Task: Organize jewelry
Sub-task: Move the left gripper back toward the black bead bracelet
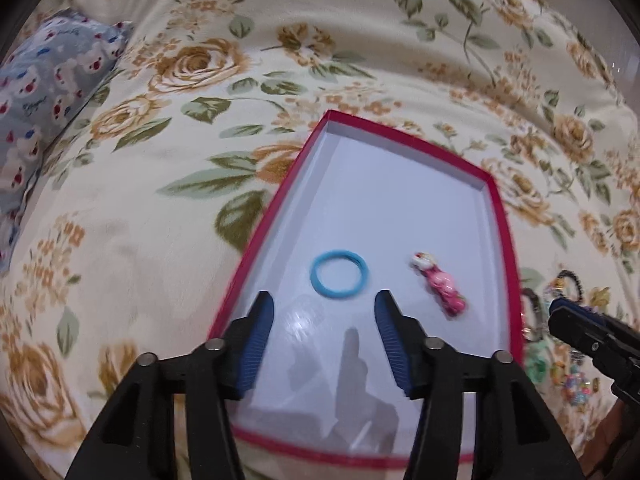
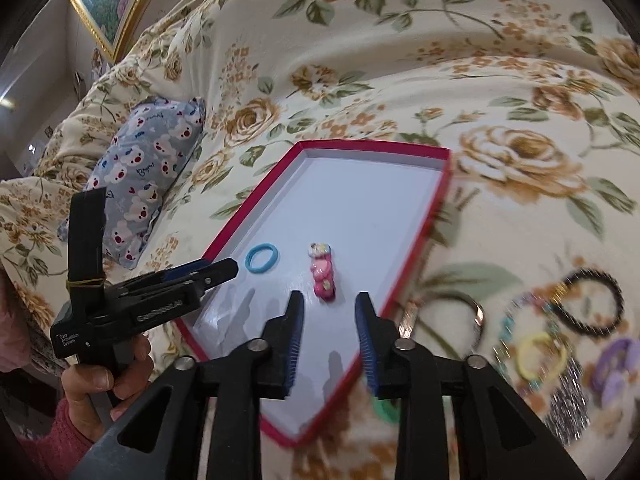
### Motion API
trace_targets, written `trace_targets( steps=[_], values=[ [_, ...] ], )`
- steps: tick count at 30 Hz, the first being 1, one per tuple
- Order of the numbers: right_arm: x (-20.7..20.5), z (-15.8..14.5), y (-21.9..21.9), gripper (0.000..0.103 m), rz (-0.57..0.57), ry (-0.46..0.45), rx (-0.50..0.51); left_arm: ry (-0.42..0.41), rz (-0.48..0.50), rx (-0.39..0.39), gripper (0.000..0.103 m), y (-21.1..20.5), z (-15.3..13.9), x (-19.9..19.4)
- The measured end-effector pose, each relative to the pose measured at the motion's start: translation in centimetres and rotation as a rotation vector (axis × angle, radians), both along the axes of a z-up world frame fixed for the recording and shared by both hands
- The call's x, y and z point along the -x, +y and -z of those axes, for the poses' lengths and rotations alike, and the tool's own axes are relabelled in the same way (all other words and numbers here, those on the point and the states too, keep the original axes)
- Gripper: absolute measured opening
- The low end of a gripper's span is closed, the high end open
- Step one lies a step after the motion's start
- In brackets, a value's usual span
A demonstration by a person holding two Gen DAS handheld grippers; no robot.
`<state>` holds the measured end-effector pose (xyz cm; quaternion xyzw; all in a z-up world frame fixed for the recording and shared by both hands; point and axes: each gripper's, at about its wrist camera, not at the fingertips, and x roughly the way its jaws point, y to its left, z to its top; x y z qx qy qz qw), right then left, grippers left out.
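Note:
A shallow red-rimmed box with a white floor lies on the floral blanket; it also shows in the right wrist view. Inside lie a blue hair ring and a pink hair clip, apart from each other. My left gripper is open and empty, just short of the blue ring; it shows from the side in the right wrist view. My right gripper is open and empty, just short of the pink clip, and its tip shows beside the box.
A heap of loose jewelry lies right of the box: a black bead bracelet, a yellow ring, a purple piece, a metal hoop, a green ring. A bear-print pillow lies to the left.

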<state>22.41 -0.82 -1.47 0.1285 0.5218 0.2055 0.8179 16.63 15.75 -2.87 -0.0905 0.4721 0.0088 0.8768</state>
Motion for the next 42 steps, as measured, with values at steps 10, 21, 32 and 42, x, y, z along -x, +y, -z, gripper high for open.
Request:
trace_targets(
  steps=[10,21,32,42],
  values=[
    [5.1,-1.2,-5.8,0.036,0.106,-0.012,0.03,-0.054,0.077,0.062,0.053,-3.2,-2.0,5.6],
    [8.8,-2.0,-13.0,0.036,0.273,-0.014,0.068,-0.05,0.225,0.088,0.053,-7.4,-2.6,6.7],
    [10.0,-2.0,-17.5,0.036,0.372,-0.023,0.098,-0.036,0.323,0.066,0.053,-10.9,-2.4,4.6],
    [8.9,-1.7,-18.7,0.036,0.383,-0.026,0.108,-0.025,0.379,0.03,0.053,-13.8,-2.1,2.4]
  ],
)
